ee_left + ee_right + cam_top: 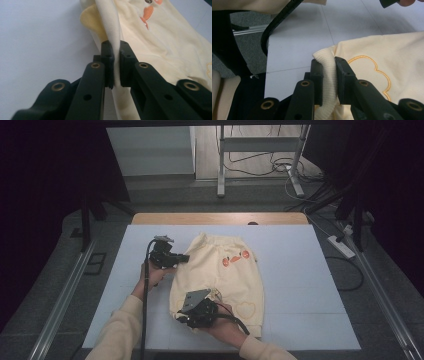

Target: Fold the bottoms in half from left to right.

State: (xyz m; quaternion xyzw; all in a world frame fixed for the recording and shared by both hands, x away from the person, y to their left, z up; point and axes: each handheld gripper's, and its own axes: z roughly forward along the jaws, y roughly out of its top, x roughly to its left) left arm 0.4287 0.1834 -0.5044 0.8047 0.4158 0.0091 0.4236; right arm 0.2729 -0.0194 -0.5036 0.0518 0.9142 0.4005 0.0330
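A pale yellow garment (pixel 225 275) with orange motifs and stitched outlines lies on the white table (pixel 300 270). My left gripper (pixel 186 257) sits at the garment's upper left edge, shut on a thin fold of the yellow fabric (pixel 110 27) that rises between its jaws. My right gripper (pixel 181 319) is at the garment's lower left corner, shut on the ribbed cuff (pixel 327 67), which bulges above its jaws. In the left gripper view the orange motif (pixel 147 12) lies beyond the jaws. A stitched cloud outline (pixel 372 70) lies right of the cuff.
The white table has bare surface to the left (pixel 125 270) and right of the garment. The left gripper's black cable (pixel 277 25) crosses the table edge. A power strip (pixel 341 246) and cables lie on the floor at right, a metal stand (pixel 260 150) behind.
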